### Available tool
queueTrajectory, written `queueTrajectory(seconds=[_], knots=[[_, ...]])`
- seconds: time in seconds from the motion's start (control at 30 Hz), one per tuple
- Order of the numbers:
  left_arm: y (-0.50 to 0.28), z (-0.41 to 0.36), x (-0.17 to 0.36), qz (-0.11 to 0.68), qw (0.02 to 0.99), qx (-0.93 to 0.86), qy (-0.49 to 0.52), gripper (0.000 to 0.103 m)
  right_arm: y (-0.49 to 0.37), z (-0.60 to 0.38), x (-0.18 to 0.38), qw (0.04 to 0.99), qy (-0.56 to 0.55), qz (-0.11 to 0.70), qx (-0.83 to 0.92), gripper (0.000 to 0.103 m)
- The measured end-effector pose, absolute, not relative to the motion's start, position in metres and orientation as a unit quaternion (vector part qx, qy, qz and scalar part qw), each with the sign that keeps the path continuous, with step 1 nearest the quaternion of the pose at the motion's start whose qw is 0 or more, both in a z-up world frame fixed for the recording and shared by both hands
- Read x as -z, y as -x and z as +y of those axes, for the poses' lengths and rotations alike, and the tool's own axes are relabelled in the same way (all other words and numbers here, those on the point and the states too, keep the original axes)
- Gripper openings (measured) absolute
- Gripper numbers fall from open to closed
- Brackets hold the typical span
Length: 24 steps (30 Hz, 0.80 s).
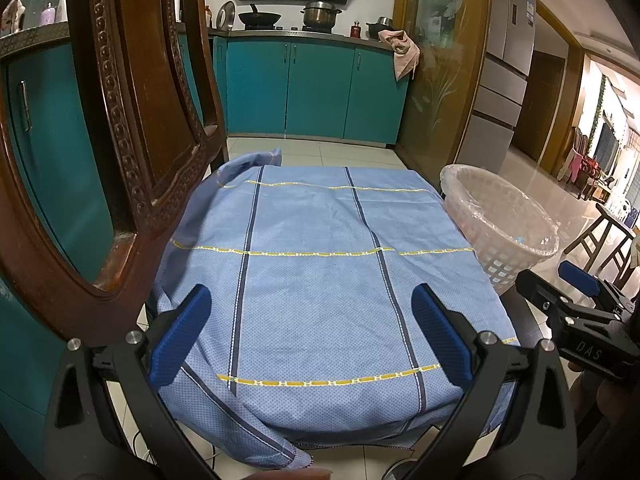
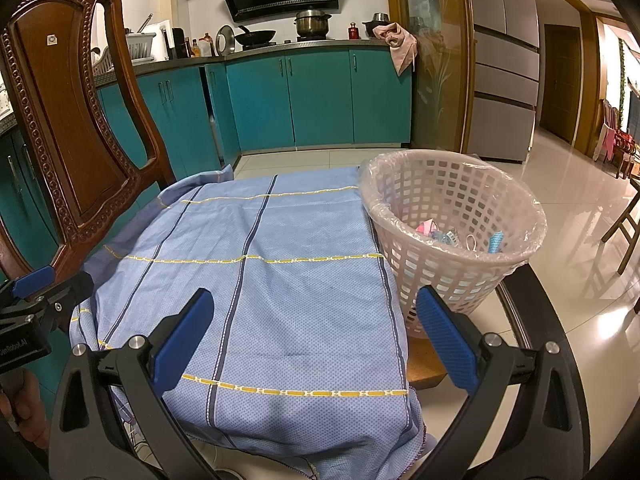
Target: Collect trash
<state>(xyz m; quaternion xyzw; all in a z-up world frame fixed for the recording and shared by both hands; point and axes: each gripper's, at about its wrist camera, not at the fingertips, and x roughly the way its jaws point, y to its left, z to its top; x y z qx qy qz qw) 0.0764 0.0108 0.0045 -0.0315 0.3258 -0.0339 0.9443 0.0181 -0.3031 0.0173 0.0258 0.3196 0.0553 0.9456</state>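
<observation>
Beside the lined basket (image 2: 452,236) holding scraps (image 2: 460,238), I am hovering both grippers (image 1: 312,332) (image 2: 316,338) wide-jawed, empty, since the cloth (image 2: 260,300) looks cleared.

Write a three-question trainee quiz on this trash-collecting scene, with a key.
1. True or false: the basket is lined with a clear plastic bag.
2. Where do the scraps lie? A) on the blue cloth B) in the basket C) on the floor
3. Fill in: both the left gripper and the right gripper are ____ and hold nothing.

Key: 1 true; 2 B; 3 open.
</observation>
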Motion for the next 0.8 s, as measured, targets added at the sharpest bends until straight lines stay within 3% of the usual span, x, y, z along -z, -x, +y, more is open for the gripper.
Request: queueTrajectory(seconds=[0.8], knots=[[-0.0773, 0.013, -0.0025, 0.33, 0.943, 0.026, 0.031, 0.1, -0.0183, -0.3025, -0.0156, 0.944, -0.022, 0.323, -0.061, 0.099]])
